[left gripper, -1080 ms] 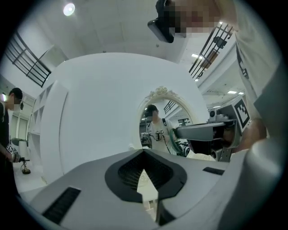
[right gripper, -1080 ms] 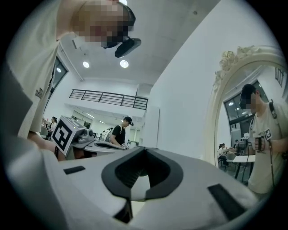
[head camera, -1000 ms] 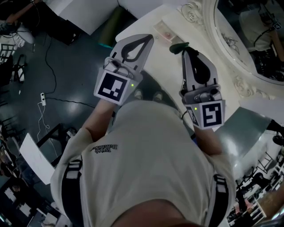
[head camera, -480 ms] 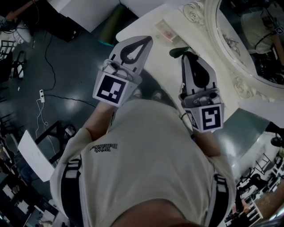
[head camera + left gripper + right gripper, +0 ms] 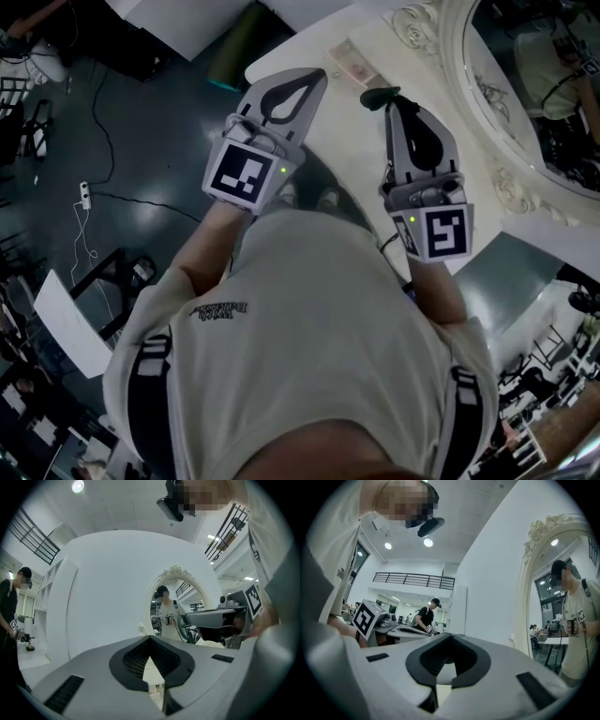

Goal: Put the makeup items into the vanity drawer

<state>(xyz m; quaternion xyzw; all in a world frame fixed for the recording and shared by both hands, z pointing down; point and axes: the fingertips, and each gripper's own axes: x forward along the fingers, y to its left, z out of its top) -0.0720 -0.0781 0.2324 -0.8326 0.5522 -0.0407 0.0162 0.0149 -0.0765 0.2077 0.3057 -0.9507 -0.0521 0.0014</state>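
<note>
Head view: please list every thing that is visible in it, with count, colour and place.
Vanity tabletop: one, white, top centre.
Ornate oval mirror: one, white carved frame, upper right.
Small flat case: one, pinkish, on the tabletop.
Small object of unclear kind: one, dark green, on the tabletop near the case.
Roll: one, dark green, floor, left of the tabletop.
Power strip: one, white, floor at left.
Person's shirt: one, beige, bottom centre.
Left gripper: one, grey, shut, empty, over the tabletop's edge.
Right gripper: one, grey, shut, over the tabletop.

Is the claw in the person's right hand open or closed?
Closed. The right gripper shows its two jaws meeting at the tips in its own view, with nothing visible between them.
</note>
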